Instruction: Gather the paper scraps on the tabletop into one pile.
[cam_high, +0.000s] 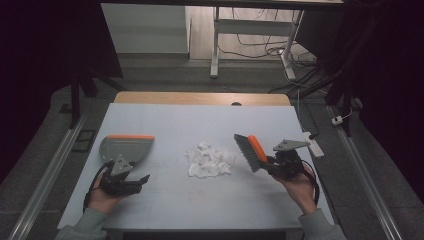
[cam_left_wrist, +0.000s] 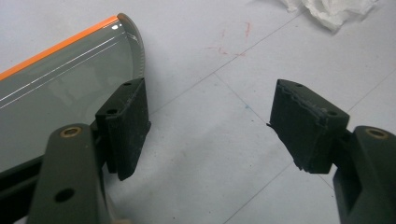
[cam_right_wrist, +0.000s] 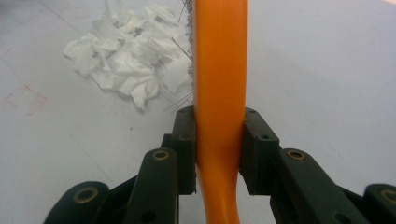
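Bare surface of the pale grey bench (cam_high: 200, 200) is seen along its near edge and across its far half. The middle is occupied by a heap of crumpled white paper scraps (cam_high: 209, 160). A grey dustpan with an orange rim (cam_high: 125, 147) lies at the left, just beside the left gripper (cam_high: 131, 182), whose jaws stand apart over bare bench. Open bench separates the dustpan from the heap. A grey-bristled brush with an orange handle (cam_high: 252, 151) is held just right of the heap.
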